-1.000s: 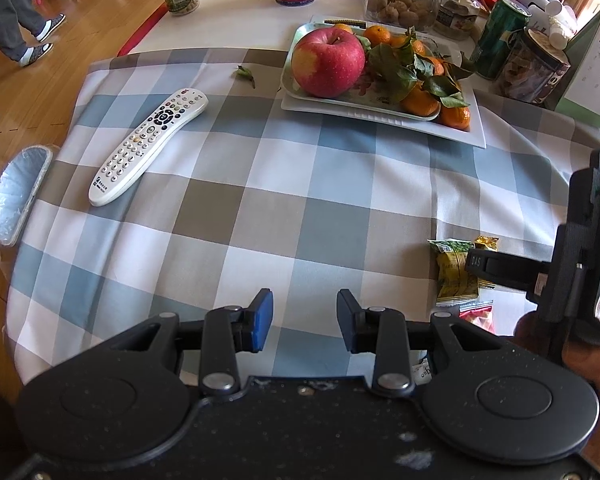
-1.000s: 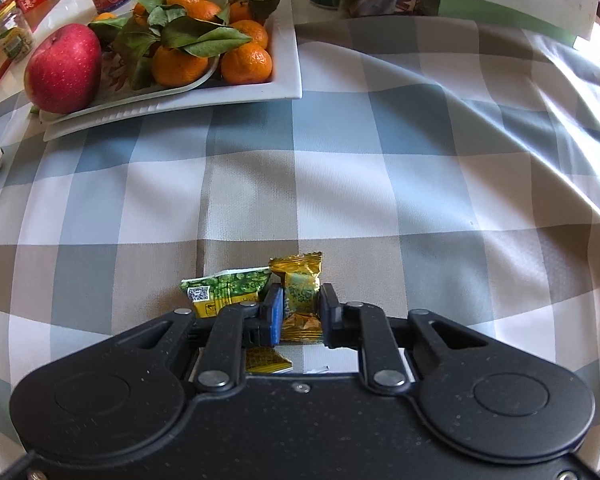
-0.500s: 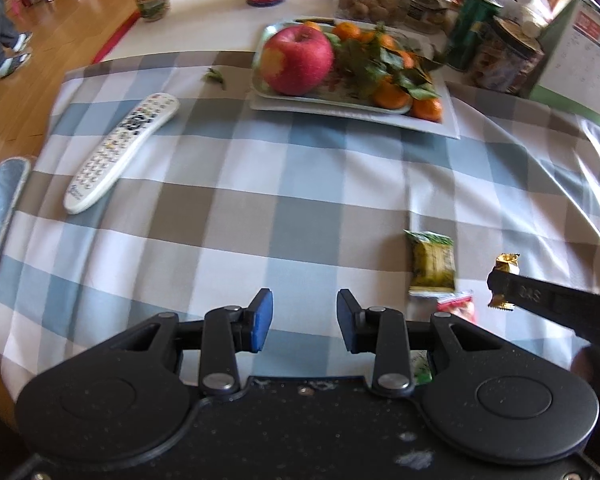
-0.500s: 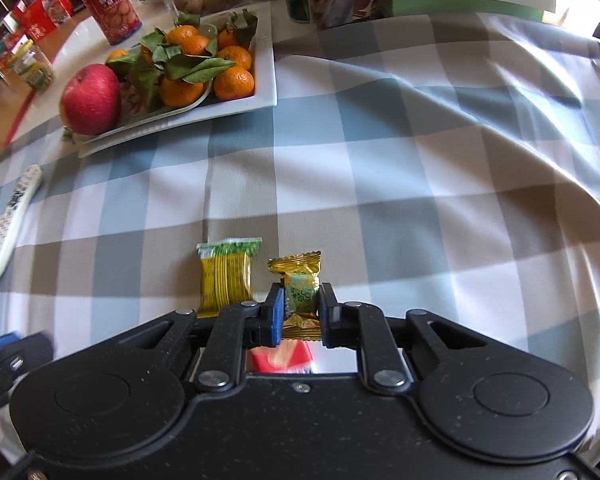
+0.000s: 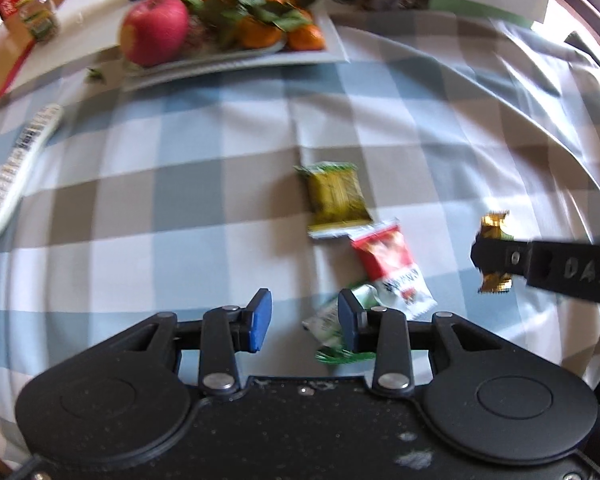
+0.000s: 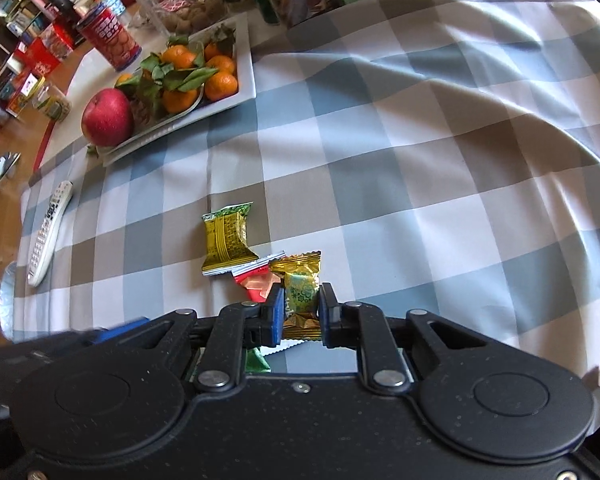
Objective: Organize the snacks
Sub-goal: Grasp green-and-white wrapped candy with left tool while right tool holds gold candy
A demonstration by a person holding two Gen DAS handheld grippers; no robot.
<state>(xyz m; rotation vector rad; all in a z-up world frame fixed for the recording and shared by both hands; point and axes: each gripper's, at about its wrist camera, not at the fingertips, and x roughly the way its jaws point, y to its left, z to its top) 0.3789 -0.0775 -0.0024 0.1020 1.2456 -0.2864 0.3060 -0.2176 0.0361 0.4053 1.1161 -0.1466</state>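
Right fingers (image 6: pixel 277 312) pinch gold snack (image 6: pixel 300 294); left fingers (image 5: pixel 260 320) apart.

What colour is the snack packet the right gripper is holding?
Gold with a green patterned centre, clearest in the right wrist view: gold packet in the right gripper.

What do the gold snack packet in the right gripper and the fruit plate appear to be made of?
Gold snack packet: likely metallised plastic film; shiny, crinkled, with serrated ends. Fruit plate: probably glazed ceramic, possibly melamine; smooth, glossy white rim.
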